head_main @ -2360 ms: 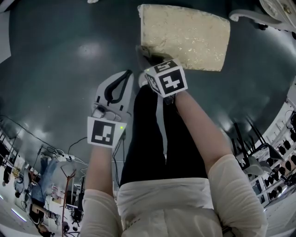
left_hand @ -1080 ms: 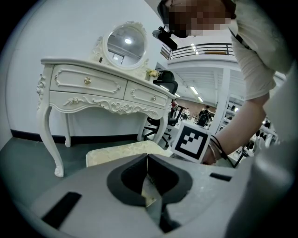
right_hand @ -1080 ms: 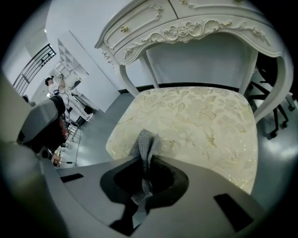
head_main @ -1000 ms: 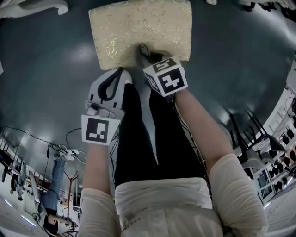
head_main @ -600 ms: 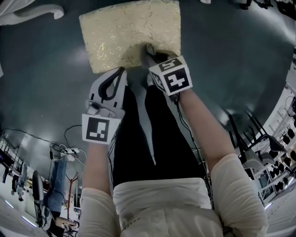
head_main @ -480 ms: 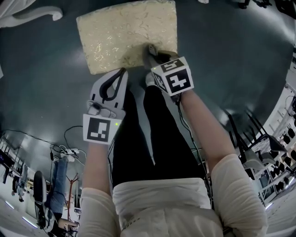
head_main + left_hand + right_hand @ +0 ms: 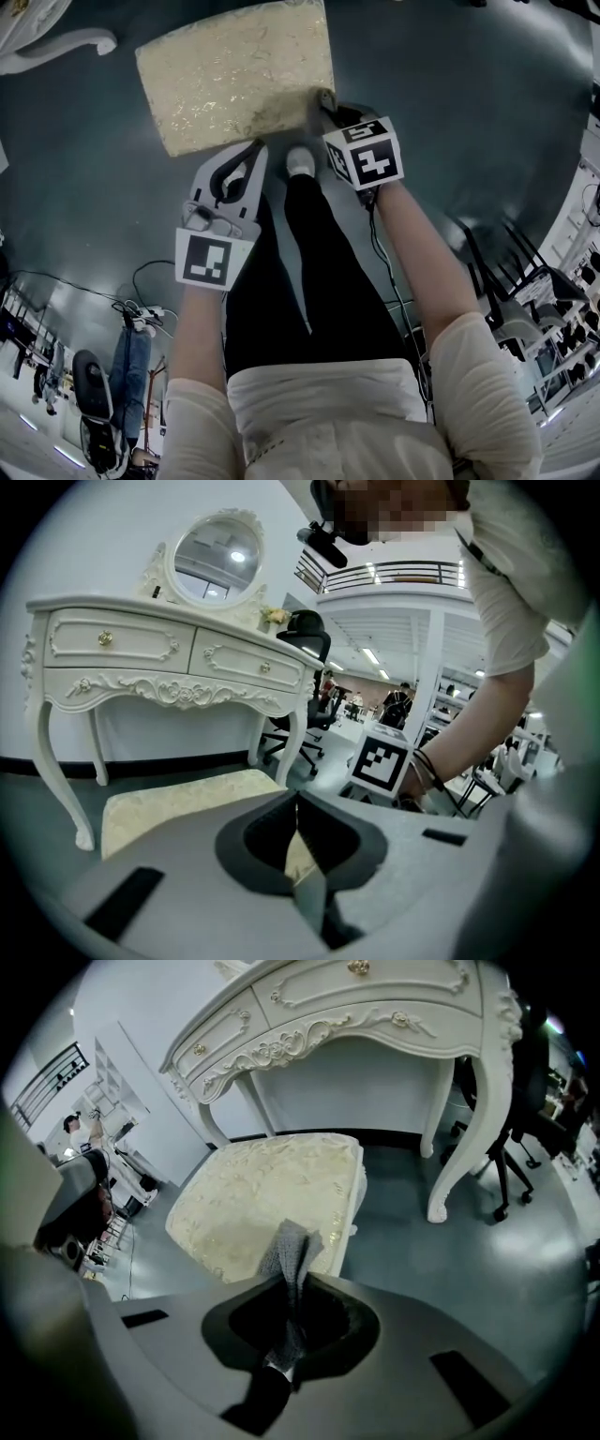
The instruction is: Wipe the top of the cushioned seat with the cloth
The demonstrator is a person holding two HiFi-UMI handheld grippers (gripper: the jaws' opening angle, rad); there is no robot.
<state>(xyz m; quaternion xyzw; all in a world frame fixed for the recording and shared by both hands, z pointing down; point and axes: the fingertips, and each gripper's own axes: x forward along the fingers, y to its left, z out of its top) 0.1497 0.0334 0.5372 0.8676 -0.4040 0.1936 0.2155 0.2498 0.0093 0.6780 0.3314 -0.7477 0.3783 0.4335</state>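
Cloth [image 7: 286,1265]: grey, bunched into a narrow strip, clenched between the jaws of my right gripper [image 7: 283,1330]. Its free end juts forward, long axis in line with the jaws, aimed toward the dressing table [image 7: 375,1002]. It sits over the cushioned seat [image 7: 267,1194] near the seat's right near corner; contact I cannot confirm. Left gripper [image 7: 298,846]: jaws pressed together on nothing, short of the seat's near edge. Hazards, as I judge them: so thin a wad may leave unwiped bands; a stroke begun this close to the edge may slip off toward the floor [image 7: 450,112]; pressing low could drag jaw tips across the fabric.
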